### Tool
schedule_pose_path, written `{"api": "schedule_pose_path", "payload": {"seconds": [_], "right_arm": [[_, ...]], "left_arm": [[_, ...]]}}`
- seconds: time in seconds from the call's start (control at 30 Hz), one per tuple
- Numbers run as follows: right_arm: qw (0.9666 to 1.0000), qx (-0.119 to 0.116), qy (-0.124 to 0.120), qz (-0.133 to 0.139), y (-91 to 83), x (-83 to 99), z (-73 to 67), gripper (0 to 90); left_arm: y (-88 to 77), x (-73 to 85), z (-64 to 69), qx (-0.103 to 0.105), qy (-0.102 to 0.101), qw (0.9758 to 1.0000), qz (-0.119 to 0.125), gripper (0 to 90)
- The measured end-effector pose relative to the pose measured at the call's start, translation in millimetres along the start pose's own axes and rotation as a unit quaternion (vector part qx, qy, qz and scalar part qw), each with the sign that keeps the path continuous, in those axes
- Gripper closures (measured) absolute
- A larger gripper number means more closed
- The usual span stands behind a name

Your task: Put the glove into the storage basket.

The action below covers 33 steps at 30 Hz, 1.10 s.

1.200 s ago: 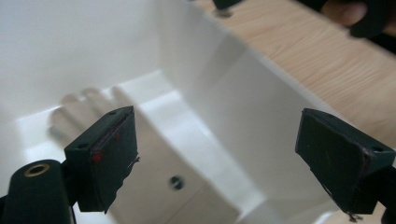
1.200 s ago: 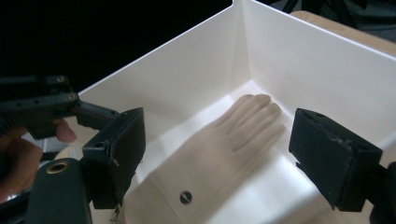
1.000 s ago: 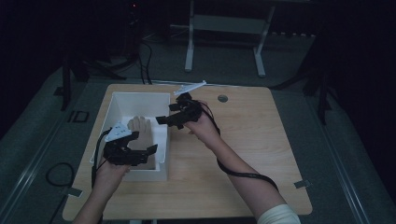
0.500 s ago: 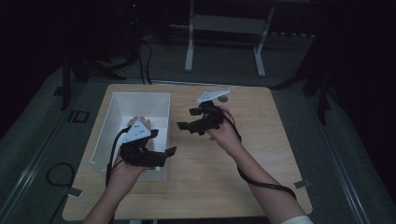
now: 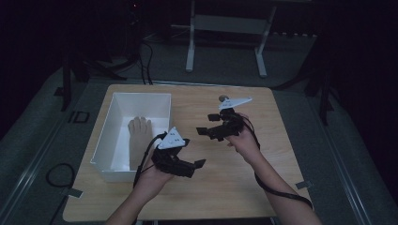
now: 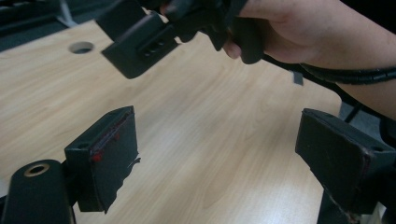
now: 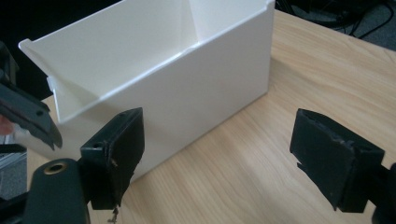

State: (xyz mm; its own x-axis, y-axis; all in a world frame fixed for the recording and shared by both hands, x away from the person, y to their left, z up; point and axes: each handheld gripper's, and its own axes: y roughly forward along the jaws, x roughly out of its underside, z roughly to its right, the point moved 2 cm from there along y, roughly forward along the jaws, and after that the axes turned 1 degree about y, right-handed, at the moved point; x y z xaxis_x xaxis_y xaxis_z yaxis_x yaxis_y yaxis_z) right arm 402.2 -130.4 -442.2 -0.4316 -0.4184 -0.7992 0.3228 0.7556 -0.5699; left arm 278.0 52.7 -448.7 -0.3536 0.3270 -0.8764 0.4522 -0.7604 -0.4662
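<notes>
Both tools (image 5: 199, 163) (image 5: 202, 131) moved right of white bin (image 5: 117, 173) w/ glove (image 5: 140, 127), open

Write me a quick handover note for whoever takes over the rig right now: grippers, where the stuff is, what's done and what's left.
Left gripper: open, nothing between its fingers, over bare table just right of the white bin.
Right gripper: open and empty, held above mid-table, aimed toward the bin's side wall.
Tan hand-shaped item: lying inside the bin, on its floor.
Small round object: near the table's far edge, behind the right gripper.
Done: the item sits in the bin; neither gripper holds anything.
Left: judging from the table, perhaps the small round object; otherwise nothing loose stands out.
</notes>
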Motion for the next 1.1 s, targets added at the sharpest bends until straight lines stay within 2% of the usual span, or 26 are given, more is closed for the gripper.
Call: {"api": "schedule_pose_path", "payload": {"seconds": [0.27,0.5,0.67,0.8,1.0,1.1], "right_arm": [[0.9998,0.007,0.018,-0.006,-13.1,28.1,15.3,15.6],[0.9997,0.003,0.026,0.000,-19.8,57.5,27.6,15.6],[0.9994,0.006,0.032,-0.012,-21.1,83.9,38.0,15.6],[0.9992,0.006,0.036,-0.018,-23.5,102.2,43.6,15.6],[0.9989,0.003,0.037,-0.027,-25.8,124.6,49.5,15.3],[0.9991,0.007,0.029,-0.030,-27.1,133.2,51.3,15.4]], "left_arm": [[28.3,3.3,11.9,0.027,0.012,0.9994,-0.015,13.6],[46.2,9.9,19.4,0.034,0.038,0.9983,-0.027,14.1],[60.5,19.3,22.9,0.043,0.037,0.9977,-0.038,14.1],[70.0,27.2,22.4,0.052,0.034,0.9974,-0.038,14.1],[83.3,42.8,21.2,0.065,0.028,0.9966,-0.043,14.1],[90.2,51.3,21.1,0.072,0.020,0.9962,-0.045,14.0]]}}
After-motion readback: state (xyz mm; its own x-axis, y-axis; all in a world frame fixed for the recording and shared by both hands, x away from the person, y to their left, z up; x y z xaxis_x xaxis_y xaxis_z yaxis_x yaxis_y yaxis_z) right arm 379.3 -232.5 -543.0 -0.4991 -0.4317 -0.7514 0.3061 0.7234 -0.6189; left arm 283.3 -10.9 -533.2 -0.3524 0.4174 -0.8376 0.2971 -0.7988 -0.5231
